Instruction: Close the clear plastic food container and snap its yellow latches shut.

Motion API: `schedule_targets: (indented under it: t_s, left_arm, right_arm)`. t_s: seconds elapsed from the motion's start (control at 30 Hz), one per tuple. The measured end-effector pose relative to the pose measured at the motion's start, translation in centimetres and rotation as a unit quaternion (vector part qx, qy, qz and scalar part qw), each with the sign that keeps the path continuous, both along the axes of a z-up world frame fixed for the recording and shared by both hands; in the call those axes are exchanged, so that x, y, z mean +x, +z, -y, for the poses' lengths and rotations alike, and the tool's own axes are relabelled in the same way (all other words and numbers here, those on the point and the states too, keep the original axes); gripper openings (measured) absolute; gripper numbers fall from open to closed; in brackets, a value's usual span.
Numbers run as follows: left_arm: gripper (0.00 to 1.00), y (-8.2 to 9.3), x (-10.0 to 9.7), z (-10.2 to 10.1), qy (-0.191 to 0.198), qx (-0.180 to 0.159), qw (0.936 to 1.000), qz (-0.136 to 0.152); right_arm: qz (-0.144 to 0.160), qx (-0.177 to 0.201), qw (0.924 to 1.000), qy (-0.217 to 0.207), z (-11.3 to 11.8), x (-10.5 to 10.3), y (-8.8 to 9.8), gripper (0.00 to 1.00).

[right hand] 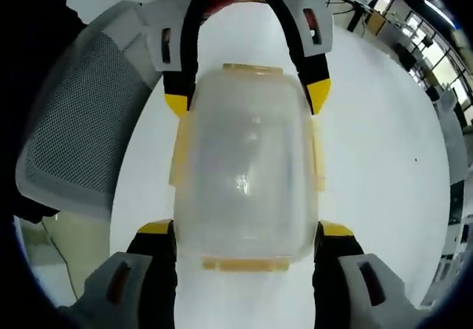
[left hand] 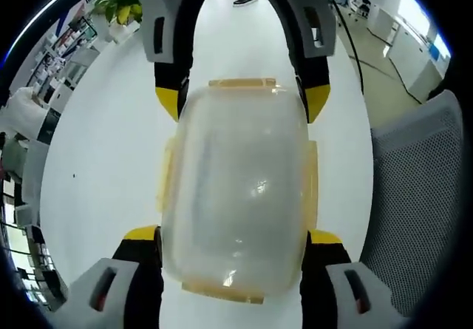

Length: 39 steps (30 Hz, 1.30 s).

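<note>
The clear plastic food container point(left hand: 236, 188) lies on the white table point(left hand: 96, 159) with its lid on. Pale yellow latches show at its far end point(left hand: 242, 83), near end point(left hand: 222, 292) and along both long sides point(left hand: 313, 174). My left gripper point(left hand: 233, 234) is open, its yellow-tipped jaws straddling the near end, close against the sides. Facing it, my right gripper point(left hand: 242, 100) straddles the far end. In the right gripper view the same container point(right hand: 244, 174) sits between my right gripper point(right hand: 245, 229), open, and the left gripper point(right hand: 247, 98) opposite.
A grey mesh chair back point(left hand: 421, 196) stands beside the table, also seen as the mesh chair point(right hand: 74, 137). Office desks and shelves point(left hand: 52, 55) lie beyond the table edge, with a green plant point(left hand: 122, 4) at the far left.
</note>
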<state>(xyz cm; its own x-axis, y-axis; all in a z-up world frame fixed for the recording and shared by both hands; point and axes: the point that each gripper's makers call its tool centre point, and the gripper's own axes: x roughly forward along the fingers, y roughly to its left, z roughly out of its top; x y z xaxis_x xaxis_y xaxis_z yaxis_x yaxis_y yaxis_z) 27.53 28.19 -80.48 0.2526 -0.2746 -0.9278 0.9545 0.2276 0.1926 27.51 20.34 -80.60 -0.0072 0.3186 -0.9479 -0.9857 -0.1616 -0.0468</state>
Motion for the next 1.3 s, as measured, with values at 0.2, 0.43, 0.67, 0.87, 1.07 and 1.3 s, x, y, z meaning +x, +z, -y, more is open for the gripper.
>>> schedule_targets:
  t_s: [0.2,0.43,0.67,0.87,1.07,1.3]
  left_arm:
    - [0.73,0.1,-0.1,-1.0,0.007,-0.008,0.9999,0.003]
    - [0.74,-0.1,0.0,-2.7,0.006,0.002,1.0000,0.002]
    - [0.74,-0.2,0.3,-5.2,0.005,0.009,0.9999,-0.001]
    - [0.75,-0.3,0.6,-6.9,-0.008,0.012,0.9999,0.005]
    - [0.75,-0.4,1.5,-8.3,-0.031,0.023,0.9992,0.003]
    - [0.76,-0.4,2.6,-9.2,-0.050,0.025,0.9984,-0.001]
  right_arm:
    - [0.002,0.000,1.0000,0.002,-1.2,0.0,-0.1,0.73]
    - [0.001,-0.005,1.0000,-0.002,-2.9,0.1,-0.1,0.73]
    - [0.004,-0.017,0.9998,-0.003,-5.3,0.3,-0.1,0.74]
    - [0.006,-0.016,0.9996,-0.022,-7.0,0.4,-0.1,0.74]
    - [0.008,-0.013,0.9989,-0.045,-8.4,0.8,-0.2,0.74]
    - [0.007,-0.008,0.9976,-0.068,-9.4,1.7,-0.2,0.74]
